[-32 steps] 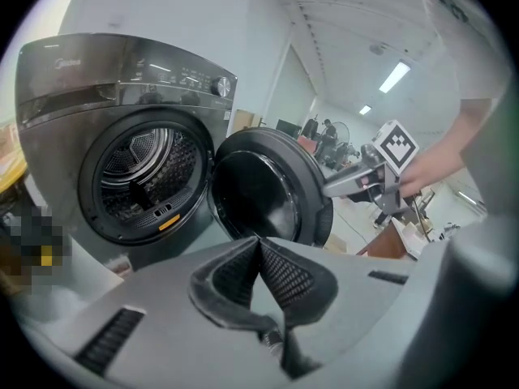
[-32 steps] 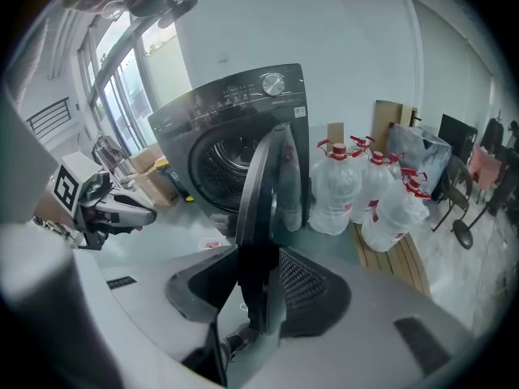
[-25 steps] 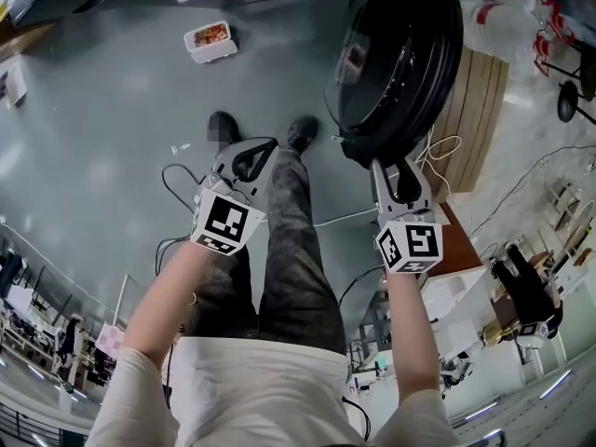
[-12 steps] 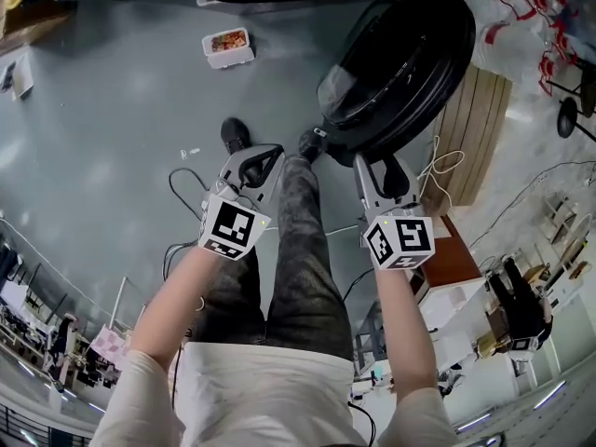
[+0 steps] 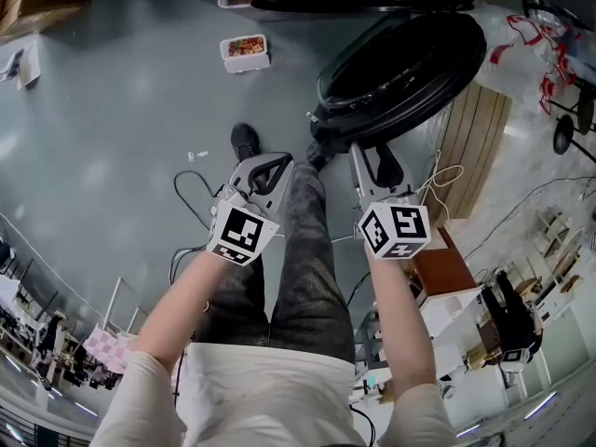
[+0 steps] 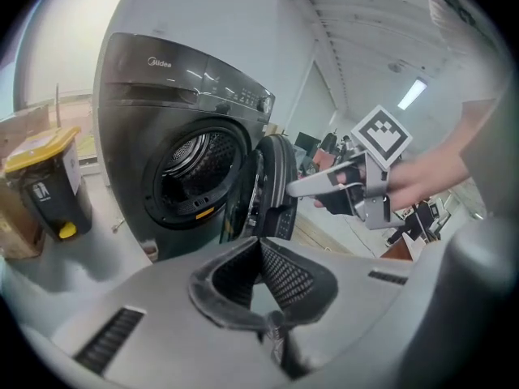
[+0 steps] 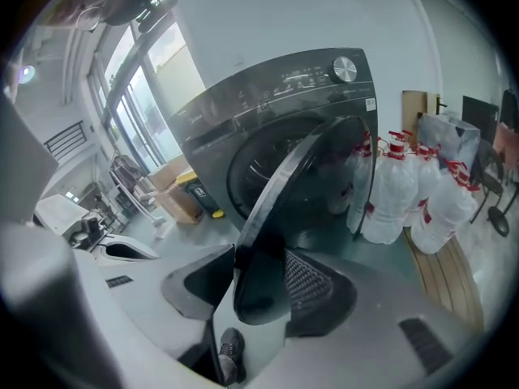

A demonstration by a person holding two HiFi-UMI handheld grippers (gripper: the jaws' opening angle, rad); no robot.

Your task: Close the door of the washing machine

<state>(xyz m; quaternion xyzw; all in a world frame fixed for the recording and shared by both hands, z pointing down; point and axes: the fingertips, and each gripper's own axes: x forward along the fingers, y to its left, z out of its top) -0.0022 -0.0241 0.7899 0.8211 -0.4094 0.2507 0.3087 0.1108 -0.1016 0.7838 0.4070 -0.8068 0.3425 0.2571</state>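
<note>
The dark grey washing machine (image 6: 162,96) stands with its drum opening (image 6: 190,164) uncovered. Its round black door (image 5: 400,63) hangs part-way open; in the right gripper view the door (image 7: 308,177) is seen edge-on. My right gripper (image 5: 354,152) sits at the door's near rim. That rim fills the gap between the right gripper's (image 7: 259,258) jaws, which are closing on it. The left gripper view shows this right gripper (image 6: 304,186) against the door (image 6: 272,185). My left gripper (image 5: 279,161) hangs over the floor left of the door, its tips together and empty.
Two food trays (image 5: 245,50) lie on the grey floor in front of the machine. Water bottles (image 7: 405,193) and a wooden pallet (image 5: 475,147) stand right of the door. A yellow-lidded bin (image 6: 45,185) sits left of the machine. Cables (image 5: 186,189) trail by the person's shoes (image 5: 245,141).
The door has swung nearer the machine front, and my right gripper has moved with its rim. The left gripper has drifted forward a little.
</note>
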